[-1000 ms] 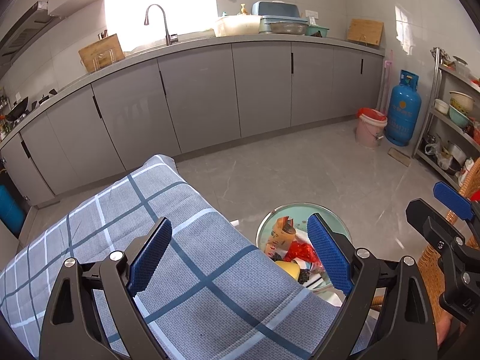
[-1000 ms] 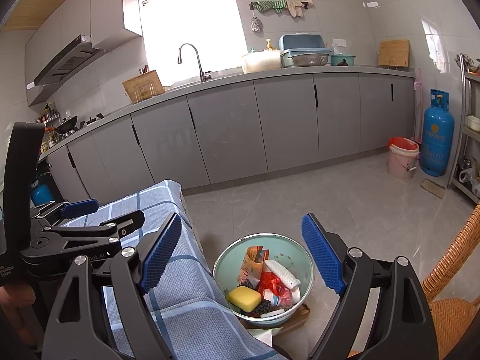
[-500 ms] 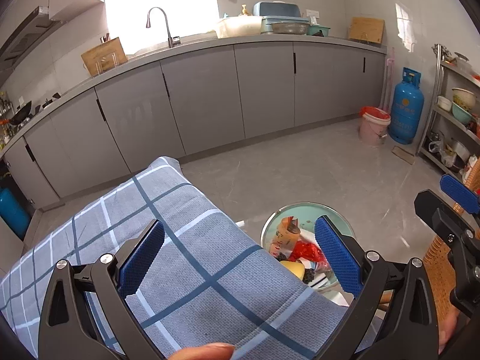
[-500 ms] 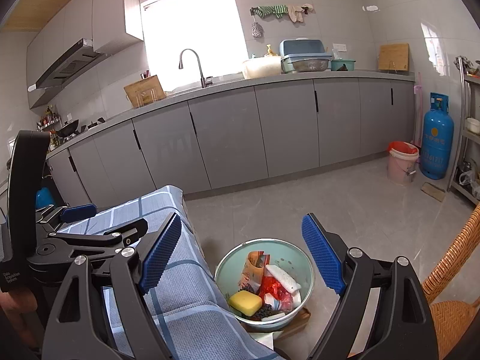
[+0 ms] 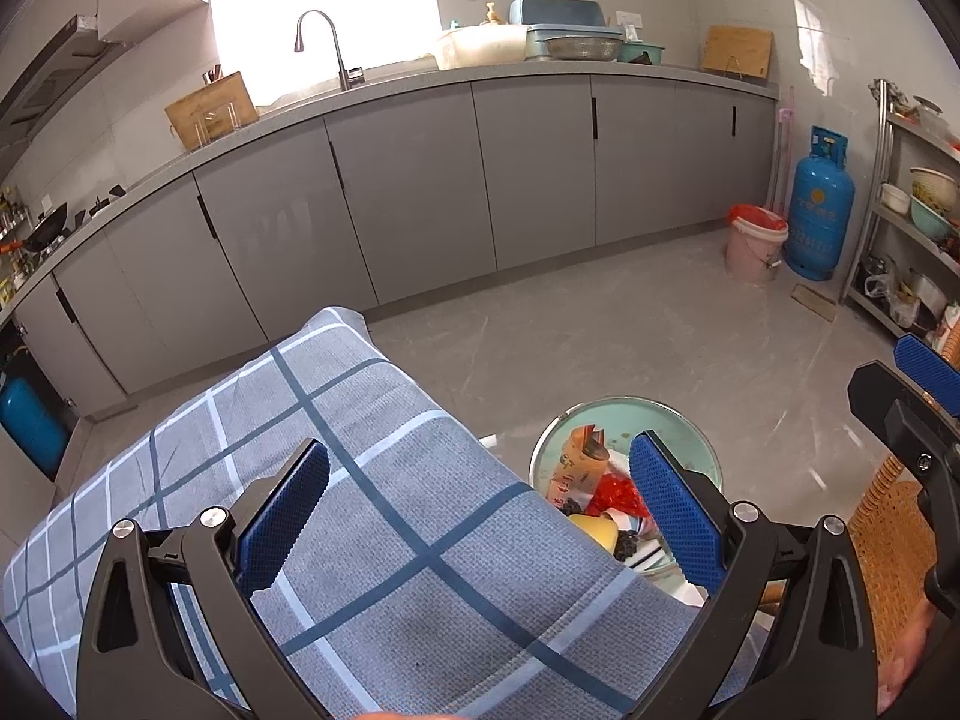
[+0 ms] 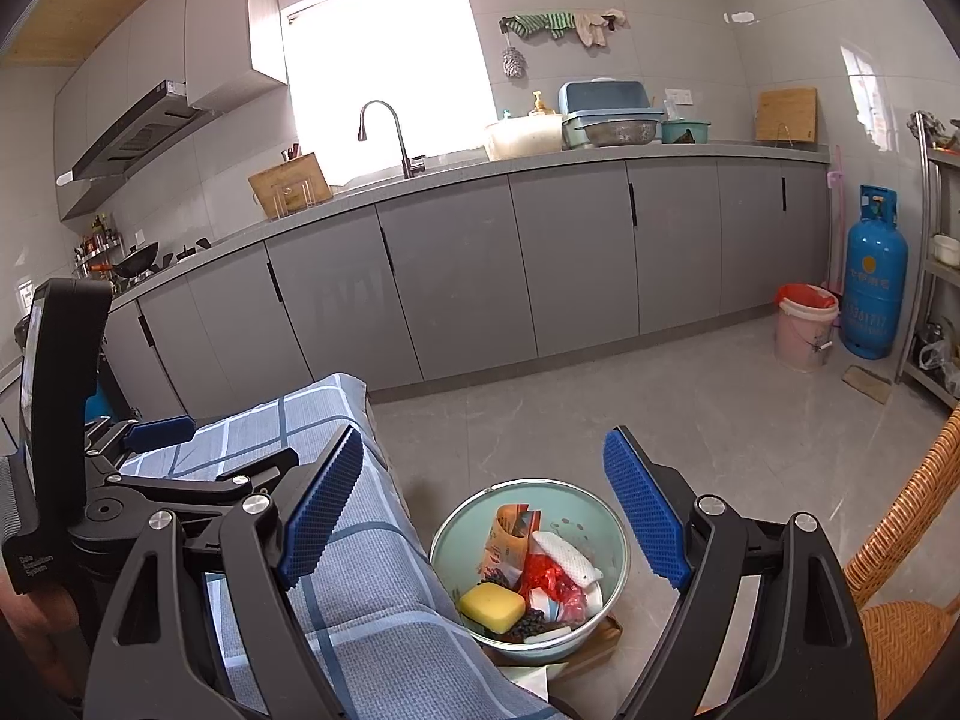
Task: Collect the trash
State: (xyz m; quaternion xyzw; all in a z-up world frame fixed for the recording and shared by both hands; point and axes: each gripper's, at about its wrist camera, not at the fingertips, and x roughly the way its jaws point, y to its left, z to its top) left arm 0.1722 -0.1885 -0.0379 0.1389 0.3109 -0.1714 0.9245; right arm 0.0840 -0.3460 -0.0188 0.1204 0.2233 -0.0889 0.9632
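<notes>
A pale green bowl (image 6: 576,507) stands on the floor beside the table, with trash in it: a yellow sponge (image 6: 492,606), a red wrapper (image 6: 555,579), an orange packet (image 6: 510,531) and a white wad (image 6: 567,555). My right gripper (image 6: 483,462) hangs above the bowl, open and empty. The left gripper (image 5: 477,480) is wide open over the plaid cloth (image 5: 390,420), with nothing between its pads. In the left wrist view the bowl (image 5: 618,414) peeks from behind the table edge and the right gripper (image 5: 894,369) shows at the right. The left gripper (image 6: 240,441) shows at the left of the right wrist view.
The grey-blue plaid cloth (image 6: 360,588) covers the table at the left. Grey cabinets (image 6: 570,264) line the back wall. A pink bucket (image 6: 804,324) and a blue gas cylinder (image 6: 873,282) stand at the far right. A wicker chair (image 6: 900,540) is close on the right, with a metal shelf rack (image 5: 912,222) behind it.
The left gripper's jaws have spread a little wider. Neither hand has shifted noticeably, and the right gripper looks the same.
</notes>
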